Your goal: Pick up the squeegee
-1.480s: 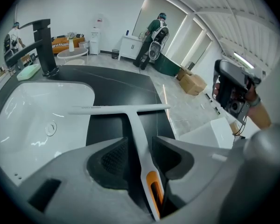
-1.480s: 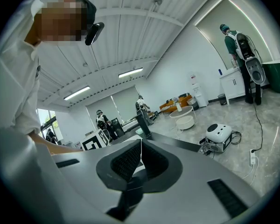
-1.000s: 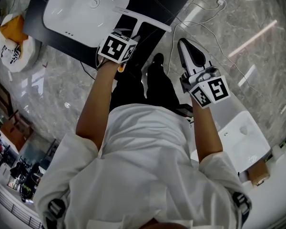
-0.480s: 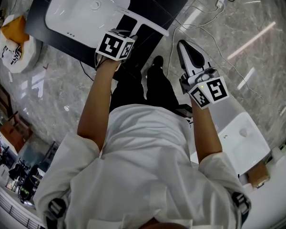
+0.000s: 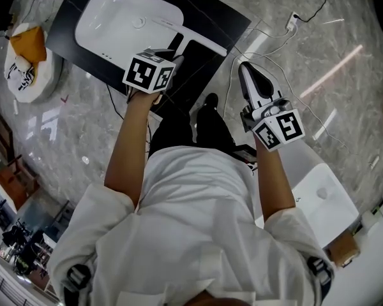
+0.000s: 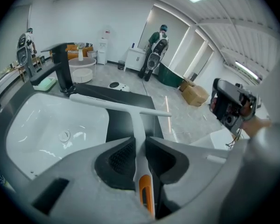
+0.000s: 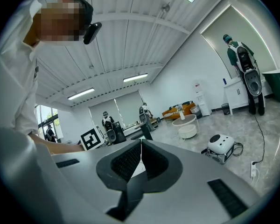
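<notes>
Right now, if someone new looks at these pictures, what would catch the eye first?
The white squeegee with its orange grip stands out, clamped between the left gripper's fingers at the white sink's edge. The right gripper is shut on nothing, pointing across the room.

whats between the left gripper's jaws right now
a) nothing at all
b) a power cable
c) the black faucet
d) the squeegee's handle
d: in the left gripper view the white, orange-ended handle of the squeegee runs straight between the jaws of the left gripper, which are pressed on it from both sides.
</notes>
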The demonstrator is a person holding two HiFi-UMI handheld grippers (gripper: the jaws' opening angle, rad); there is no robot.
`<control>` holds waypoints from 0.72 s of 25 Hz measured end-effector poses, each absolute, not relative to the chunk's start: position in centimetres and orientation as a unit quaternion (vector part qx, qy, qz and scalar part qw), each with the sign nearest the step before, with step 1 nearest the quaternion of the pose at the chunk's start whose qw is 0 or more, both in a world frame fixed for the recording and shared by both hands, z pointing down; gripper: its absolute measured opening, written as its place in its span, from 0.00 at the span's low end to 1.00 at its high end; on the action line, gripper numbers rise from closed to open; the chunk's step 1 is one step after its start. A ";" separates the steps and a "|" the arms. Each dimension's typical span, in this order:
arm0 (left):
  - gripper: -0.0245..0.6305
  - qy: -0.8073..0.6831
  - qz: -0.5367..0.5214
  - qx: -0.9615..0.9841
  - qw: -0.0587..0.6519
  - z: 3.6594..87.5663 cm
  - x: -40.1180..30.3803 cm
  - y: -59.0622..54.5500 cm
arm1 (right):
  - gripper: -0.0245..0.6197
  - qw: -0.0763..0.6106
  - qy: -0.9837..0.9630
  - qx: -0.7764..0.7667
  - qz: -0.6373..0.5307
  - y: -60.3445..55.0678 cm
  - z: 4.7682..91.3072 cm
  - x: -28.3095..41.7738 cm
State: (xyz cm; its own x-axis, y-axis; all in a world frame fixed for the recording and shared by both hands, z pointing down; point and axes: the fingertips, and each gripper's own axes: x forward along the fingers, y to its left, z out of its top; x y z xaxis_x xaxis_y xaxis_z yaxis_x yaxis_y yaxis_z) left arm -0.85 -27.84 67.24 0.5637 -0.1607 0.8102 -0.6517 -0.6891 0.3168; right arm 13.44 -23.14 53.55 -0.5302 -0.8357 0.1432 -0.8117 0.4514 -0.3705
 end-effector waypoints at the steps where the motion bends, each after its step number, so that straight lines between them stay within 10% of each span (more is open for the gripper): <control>1: 0.16 -0.248 0.388 0.833 0.305 66.1 -1.0 -28.1 | 0.06 0.032 0.853 -0.483 -0.193 -23.3 52.8 13.3; 18: 0.16 -0.329 0.185 0.914 0.148 41.4 -5.6 -31.8 | 0.06 0.080 0.876 -0.470 -0.073 -25.1 37.7 11.5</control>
